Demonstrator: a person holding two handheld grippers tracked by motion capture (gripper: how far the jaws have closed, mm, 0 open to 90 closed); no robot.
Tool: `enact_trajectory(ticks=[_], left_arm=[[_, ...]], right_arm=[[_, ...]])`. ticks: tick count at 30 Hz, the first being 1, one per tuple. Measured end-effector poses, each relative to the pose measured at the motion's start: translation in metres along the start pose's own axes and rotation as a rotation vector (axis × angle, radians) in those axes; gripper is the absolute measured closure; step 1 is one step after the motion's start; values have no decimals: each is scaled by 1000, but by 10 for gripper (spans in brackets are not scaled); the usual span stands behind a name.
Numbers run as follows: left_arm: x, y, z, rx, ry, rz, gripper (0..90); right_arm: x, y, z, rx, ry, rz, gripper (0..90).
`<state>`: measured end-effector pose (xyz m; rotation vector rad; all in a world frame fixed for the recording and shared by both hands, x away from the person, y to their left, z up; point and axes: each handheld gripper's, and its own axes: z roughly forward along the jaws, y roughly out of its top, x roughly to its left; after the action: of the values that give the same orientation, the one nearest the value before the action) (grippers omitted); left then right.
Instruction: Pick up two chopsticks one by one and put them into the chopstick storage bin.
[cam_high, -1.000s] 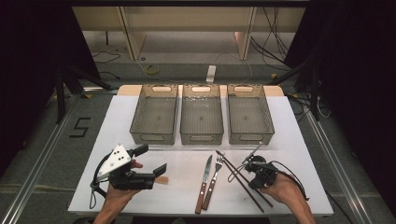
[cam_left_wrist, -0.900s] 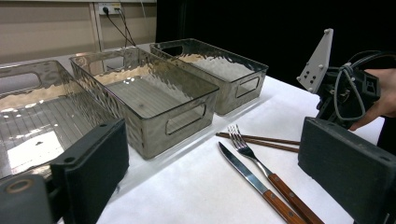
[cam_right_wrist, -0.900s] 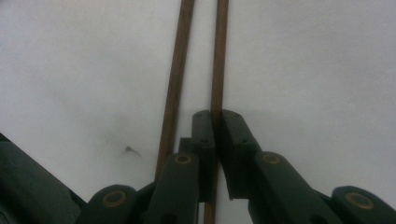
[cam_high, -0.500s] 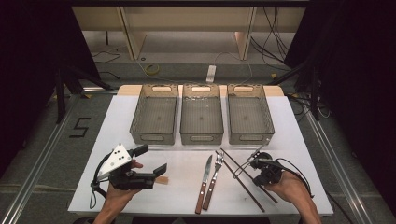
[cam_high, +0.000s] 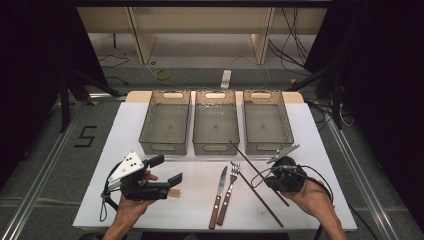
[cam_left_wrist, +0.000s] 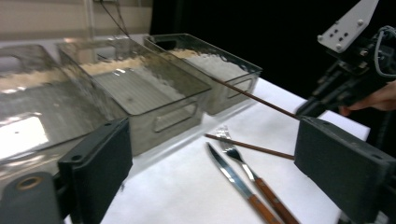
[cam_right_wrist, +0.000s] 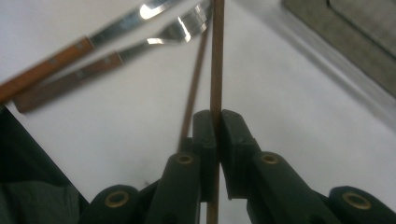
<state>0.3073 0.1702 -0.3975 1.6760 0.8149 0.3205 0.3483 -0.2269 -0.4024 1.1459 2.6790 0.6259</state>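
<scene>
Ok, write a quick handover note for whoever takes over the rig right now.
Right gripper: shut on one chopstick, raised, tip pointing toward the bins.
Left gripper: open, holding nothing, low over the table's left side.
On the table: second chopstick, knife, fork.
Three bins look empty.
Done: one chopstick picked up.
Left: probably place it in a bin, then sort the rest.

Plenty of bare white table (cam_high: 150, 132) on the left side, nothing but mat between the left gripper (cam_high: 167, 174) and the bins. Three bins (cam_high: 216, 125) sit side by side across the back like a wall. The middle is cramped: knife (cam_high: 219, 200) and fork (cam_high: 228, 194) lie together, a chopstick (cam_high: 262, 197) lies just right of them, and another chopstick (cam_high: 247, 159) slants up from the right gripper (cam_right_wrist: 216, 122).
</scene>
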Motion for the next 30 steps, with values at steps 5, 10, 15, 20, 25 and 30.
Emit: enact_trajectory(ticks=[5, 10, 15, 20, 25, 30], left_arm=[[-3, 4, 8, 30, -40, -42, 133], [-4, 11, 23, 61, -34, -75, 137], [-3, 15, 37, 70, -63, -122, 151], [0, 17, 51, 79, -66, -158, 165], [2, 22, 63, 73, -58, -186, 181], [3, 24, 74, 90, -75, -230, 202]], right_arm=[[9, 10, 4, -78, 20, -28, 853], [20, 20, 10, -157, 26, -54, 853], [28, 30, 15, -204, 26, -71, 853], [37, 39, 16, -243, 34, -96, 854], [41, 45, 16, -269, 49, -104, 854], [48, 51, 15, -293, 48, -118, 854]])
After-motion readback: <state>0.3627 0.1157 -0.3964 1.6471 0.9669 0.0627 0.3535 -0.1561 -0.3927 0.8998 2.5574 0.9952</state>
